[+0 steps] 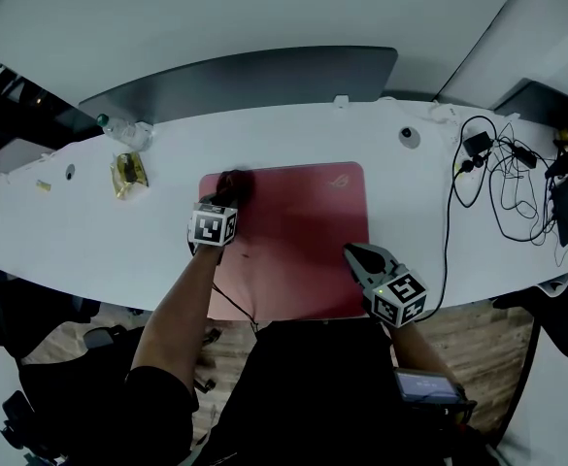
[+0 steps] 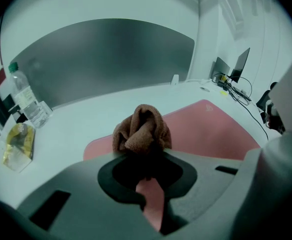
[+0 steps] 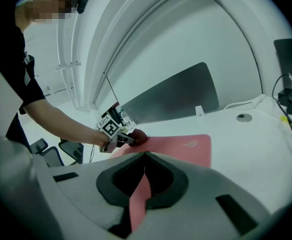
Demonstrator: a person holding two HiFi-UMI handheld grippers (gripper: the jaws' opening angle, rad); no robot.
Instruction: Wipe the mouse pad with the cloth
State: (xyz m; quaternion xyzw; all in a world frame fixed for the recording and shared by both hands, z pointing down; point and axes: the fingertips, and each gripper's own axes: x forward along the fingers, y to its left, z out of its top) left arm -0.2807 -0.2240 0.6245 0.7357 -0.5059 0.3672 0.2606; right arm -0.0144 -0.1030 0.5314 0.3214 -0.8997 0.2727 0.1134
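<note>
**Cloth at the pad's far left corner, the rest of the pad yet to cover**

The left gripper (image 1: 227,198) has its jaws pinched on a brown cloth (image 1: 234,183). The left gripper view shows the cloth (image 2: 142,129) bunched into a loose ball just past the closed tips of that gripper (image 2: 143,156). It sits on the far left corner of the red mouse pad (image 1: 303,223), and appears to touch the surface.

The pad lies flat on the white desk (image 1: 70,236) with its long side running left to right in front of the person. From the cloth, nearly all of the pad stretches away to the right and back toward the person, so the next stroke should probably go that way, along the long side. The left gripper is the one placed to make it.

The right gripper (image 1: 356,257) is over the near right part of the pad, well apart from the cloth. Its jaws are pressed together with nothing between them, as seen in the right gripper view (image 3: 145,156). It may be steadying the pad, but I cannot tell whether it presses down.

The pad (image 3: 185,146) looks smooth and evenly red, with a faint logo near its far right corner. No stain or crumb shows at this size.

A water bottle (image 2: 26,96) and a yellow packet (image 2: 18,141) stand on the desk to the left of the pad, clear of a rightward stroke. Cables (image 1: 497,178) lie well off to the right.
</note>
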